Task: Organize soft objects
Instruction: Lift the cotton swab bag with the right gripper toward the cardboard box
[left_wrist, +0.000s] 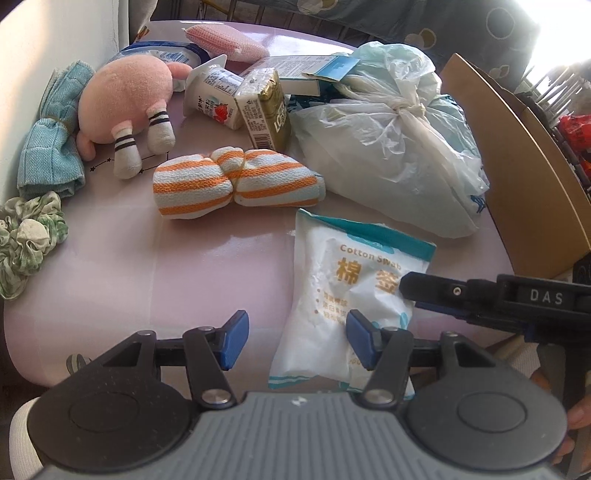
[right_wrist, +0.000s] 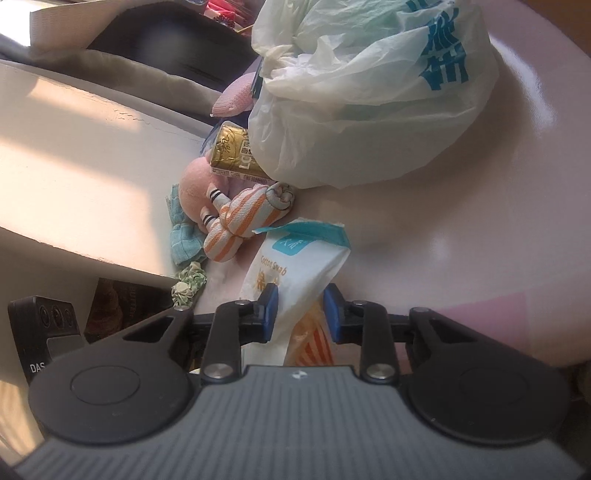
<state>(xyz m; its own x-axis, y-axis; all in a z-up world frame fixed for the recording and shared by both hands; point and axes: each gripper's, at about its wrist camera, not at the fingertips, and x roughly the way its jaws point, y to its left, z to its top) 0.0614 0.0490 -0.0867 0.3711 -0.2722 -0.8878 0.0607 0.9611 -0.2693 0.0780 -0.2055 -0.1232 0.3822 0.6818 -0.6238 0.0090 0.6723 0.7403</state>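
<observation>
Cotton swab pack (right_wrist: 295, 269), light, crinkly and slippery, sits mid-frame between our right fingers (right_wrist: 271, 295), spread, not pinching; left fingers (left_wrist: 236, 332) spread too.

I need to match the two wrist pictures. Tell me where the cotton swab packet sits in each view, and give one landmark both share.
Left wrist: cotton swab packet lies lower right of centre, on the pink table, by the left gripper.
Right wrist: cotton swab packet sits bottom centre, between the right gripper pads.
Shared landmark: orange-striped towel, just beyond the packet.
</observation>
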